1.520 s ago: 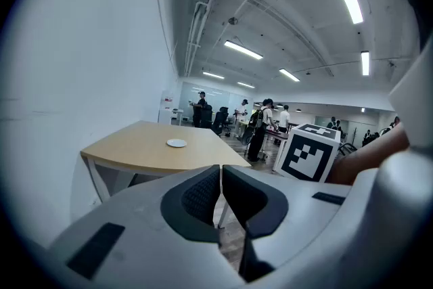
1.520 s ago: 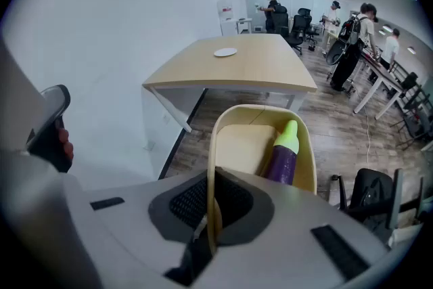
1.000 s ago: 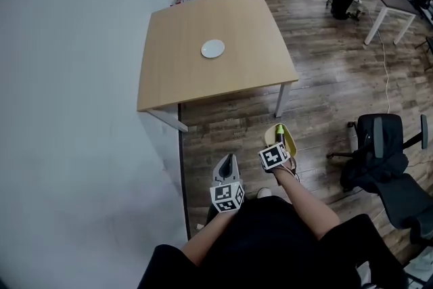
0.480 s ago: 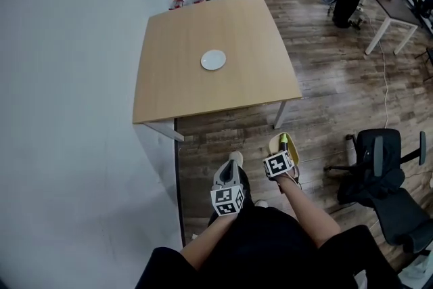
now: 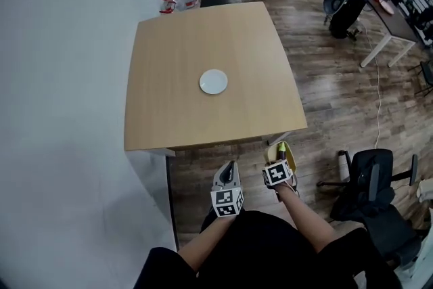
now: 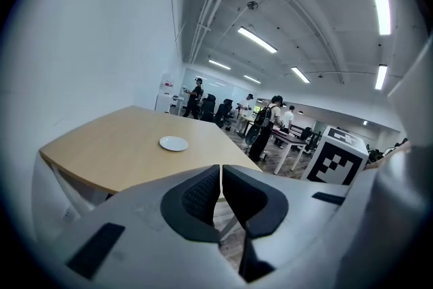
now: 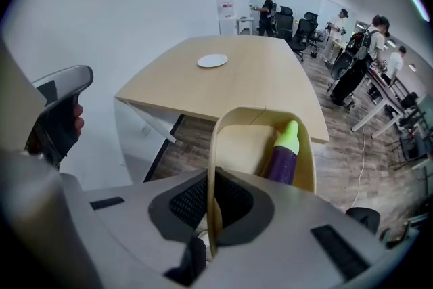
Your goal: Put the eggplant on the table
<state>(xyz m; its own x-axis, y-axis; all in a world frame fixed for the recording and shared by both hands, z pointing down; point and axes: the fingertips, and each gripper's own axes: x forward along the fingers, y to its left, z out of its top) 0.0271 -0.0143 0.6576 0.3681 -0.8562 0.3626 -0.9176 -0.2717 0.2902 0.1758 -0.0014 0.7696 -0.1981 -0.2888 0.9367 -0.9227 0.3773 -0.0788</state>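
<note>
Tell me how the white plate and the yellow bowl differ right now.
The white plate is flat; the yellow bowl is deep-walled. The plate lies on the table; the bowl is off it, its rim pinched in the right gripper. The plate is empty; the bowl carries the eggplant. Both are plain dishes.

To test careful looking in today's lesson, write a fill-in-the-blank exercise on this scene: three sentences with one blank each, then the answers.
1. The right tongs are shut on the rim of a ____ bowl that holds the eggplant.
2. The left tongs are shut and hold ____.
3. The plate on the table is ____ in colour.

Missing words: yellow; nothing; white.
</note>
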